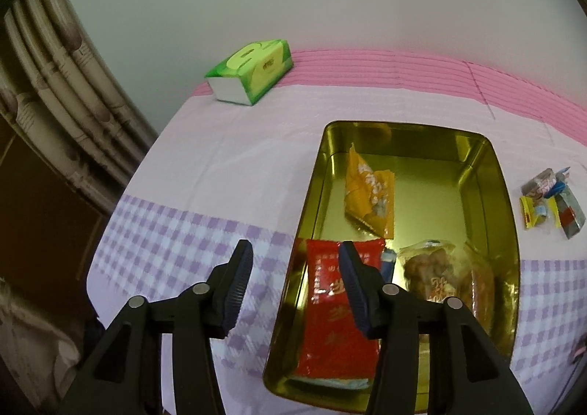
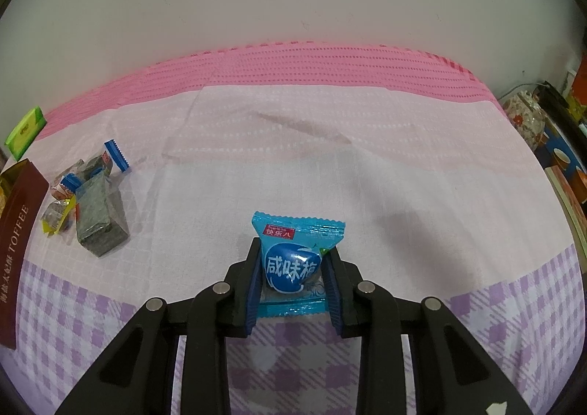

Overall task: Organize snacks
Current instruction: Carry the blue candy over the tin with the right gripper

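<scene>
A gold tin (image 1: 508, 195) lies open on the checked cloth. It holds an orange packet (image 1: 370, 195), a red packet (image 1: 330, 308) and a clear bag of brown snacks (image 1: 433, 268). My left gripper (image 1: 295, 250) hangs open over the tin's left rim, with nothing between its fingers. To the right of the tin lies a small pile of wrapped candies (image 1: 550, 202), also in the right wrist view (image 2: 88, 195). My right gripper (image 2: 293, 248) is shut on a blue candy packet (image 2: 293, 268), just over the cloth. The tin's brown side (image 2: 18, 231) shows at the far left.
A green tissue pack (image 1: 253, 70) sits at the back left corner near the wall, and shows again (image 2: 25, 132). A curtain (image 1: 55, 85) hangs past the table's left edge. A floral pot (image 2: 524, 118) and boxes crowd the right edge.
</scene>
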Available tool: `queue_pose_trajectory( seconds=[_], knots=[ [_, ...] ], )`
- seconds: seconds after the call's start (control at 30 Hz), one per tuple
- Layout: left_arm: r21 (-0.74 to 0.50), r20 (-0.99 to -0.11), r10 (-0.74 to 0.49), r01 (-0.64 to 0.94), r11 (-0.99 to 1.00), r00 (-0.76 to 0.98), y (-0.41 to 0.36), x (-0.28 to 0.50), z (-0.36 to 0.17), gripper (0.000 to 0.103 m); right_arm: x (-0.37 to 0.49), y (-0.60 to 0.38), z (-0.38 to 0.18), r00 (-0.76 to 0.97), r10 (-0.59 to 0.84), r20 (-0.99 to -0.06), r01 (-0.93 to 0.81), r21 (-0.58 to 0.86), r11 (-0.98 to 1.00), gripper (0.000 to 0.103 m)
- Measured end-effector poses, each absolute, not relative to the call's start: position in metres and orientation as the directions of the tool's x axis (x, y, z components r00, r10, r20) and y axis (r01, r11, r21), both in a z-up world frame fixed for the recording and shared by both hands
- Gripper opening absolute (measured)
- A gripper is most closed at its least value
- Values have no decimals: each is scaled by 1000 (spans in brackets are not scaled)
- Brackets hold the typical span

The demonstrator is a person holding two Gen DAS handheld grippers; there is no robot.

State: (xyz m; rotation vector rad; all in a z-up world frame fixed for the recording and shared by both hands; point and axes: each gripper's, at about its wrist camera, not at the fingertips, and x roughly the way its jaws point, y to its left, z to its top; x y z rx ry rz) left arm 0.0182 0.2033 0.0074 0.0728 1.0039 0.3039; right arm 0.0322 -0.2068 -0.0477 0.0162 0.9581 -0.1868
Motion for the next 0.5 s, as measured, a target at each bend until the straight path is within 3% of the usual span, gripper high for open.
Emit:
queue_pose_trajectory(
  seconds=[0.3,0.5],
  knots=[
    [194,-803,299,-248,949,516,219,6,7,60,29,-196,-39,547,-167,-820,186,-76,980,25],
    [180,-800,295,-261,948,522,228,4,9,63,27,-162,-11,588,-101,-802,108,-46,993,25]
  ],
)
